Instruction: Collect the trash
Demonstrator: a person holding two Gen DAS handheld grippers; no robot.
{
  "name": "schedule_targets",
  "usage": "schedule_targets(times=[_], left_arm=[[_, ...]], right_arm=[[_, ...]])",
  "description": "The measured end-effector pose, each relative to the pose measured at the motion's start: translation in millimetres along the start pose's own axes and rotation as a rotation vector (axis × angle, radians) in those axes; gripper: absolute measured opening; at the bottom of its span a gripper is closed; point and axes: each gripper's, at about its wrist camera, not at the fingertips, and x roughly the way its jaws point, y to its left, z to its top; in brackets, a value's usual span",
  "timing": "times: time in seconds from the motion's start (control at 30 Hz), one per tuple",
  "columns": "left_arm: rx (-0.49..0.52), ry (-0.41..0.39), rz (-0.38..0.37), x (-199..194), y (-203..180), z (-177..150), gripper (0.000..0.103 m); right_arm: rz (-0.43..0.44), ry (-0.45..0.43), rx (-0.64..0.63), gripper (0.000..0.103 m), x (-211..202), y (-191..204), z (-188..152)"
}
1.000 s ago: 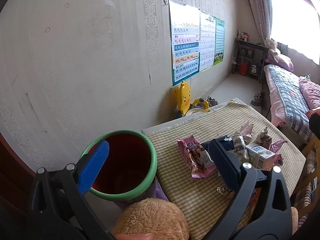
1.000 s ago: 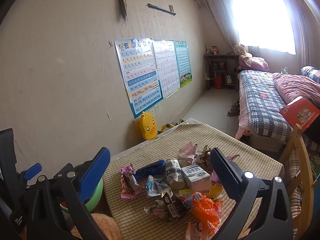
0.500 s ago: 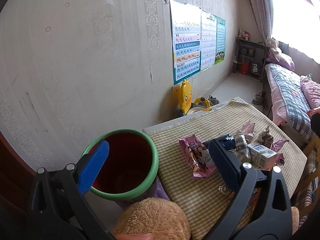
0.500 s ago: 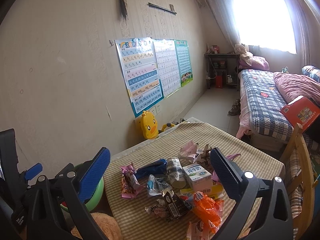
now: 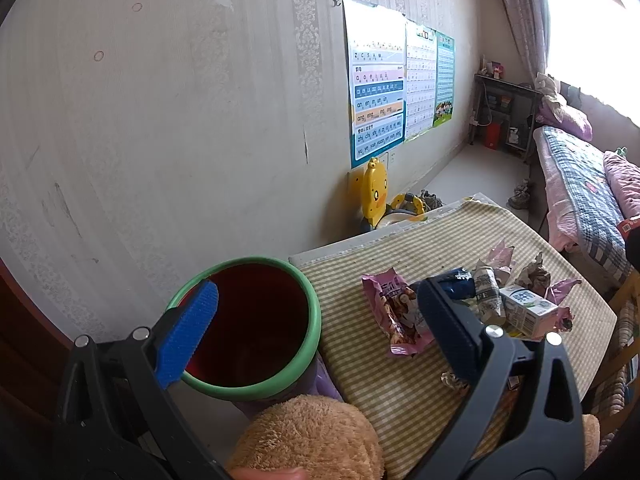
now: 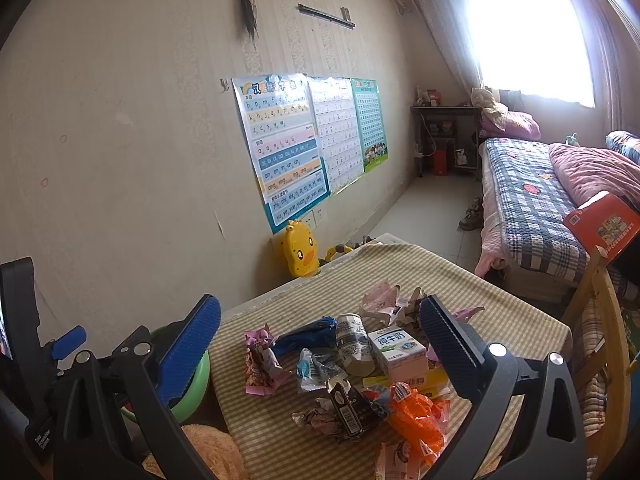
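Trash, wrappers and a milk carton, lies heaped on the checked table. Beside the table stands a green-rimmed bin. Left gripper and right gripper hover spread wide, empty.

Black frames, blue ribbed fingers, apparently silver screws.
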Motion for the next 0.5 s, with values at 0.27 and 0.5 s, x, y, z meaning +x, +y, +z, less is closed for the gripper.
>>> schedule_targets(times=[0.27,0.5], left_arm=[[0.0,0.003,0.001,0.6,0.8,0.3,0.098],[-0.001,0.006,0.007,2.5,2.6,-0.4,0.098]], right_arm=[[0.0,0.002,0.002,0.096,0.6,0.7,0.0],[0.001,0.004,0.002,0.096,1.1,1.1,0.5]])
